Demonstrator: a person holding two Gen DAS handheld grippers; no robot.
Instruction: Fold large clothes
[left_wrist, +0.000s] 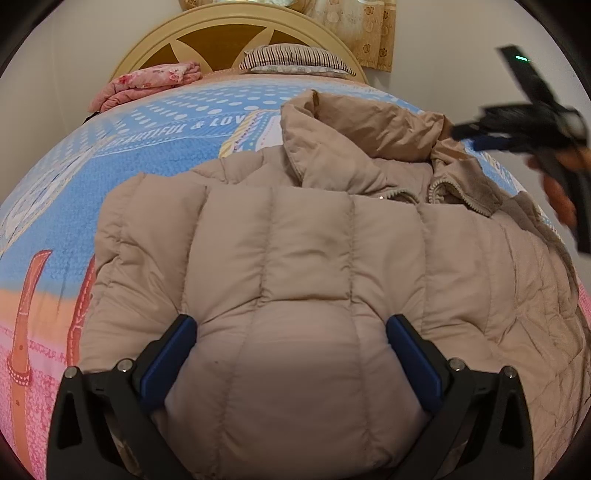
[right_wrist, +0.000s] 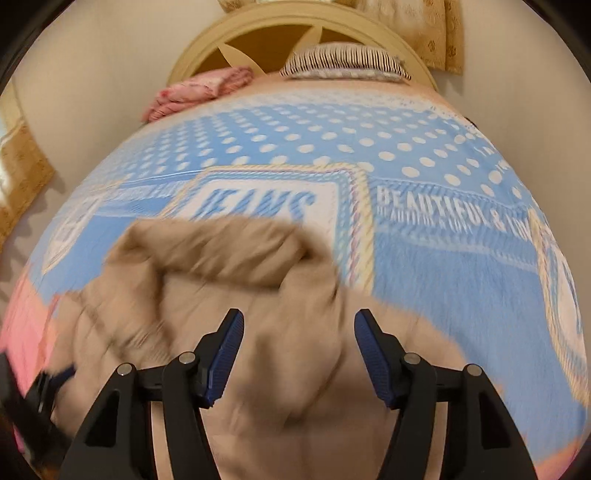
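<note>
A beige quilted puffer jacket (left_wrist: 306, 243) lies on the bed, its body toward me and its hood and zipped collar bunched at the far right. My left gripper (left_wrist: 291, 325) is open, its blue-padded fingers spread over the jacket's near quilted panel. My right gripper (right_wrist: 299, 321) is open above the jacket's hood end (right_wrist: 221, 258), which is blurred. The right gripper also shows in the left wrist view (left_wrist: 491, 136) at the far right, held in a hand just above the collar. The left gripper shows as a dark shape at the bottom left of the right wrist view (right_wrist: 40, 402).
The bed has a blue, polka-dot and pink printed blanket (right_wrist: 424, 258). A folded pink floral quilt (left_wrist: 147, 83) and a striped pillow (left_wrist: 295, 59) lie by the cream headboard (left_wrist: 229, 33). Walls flank both sides of the bed.
</note>
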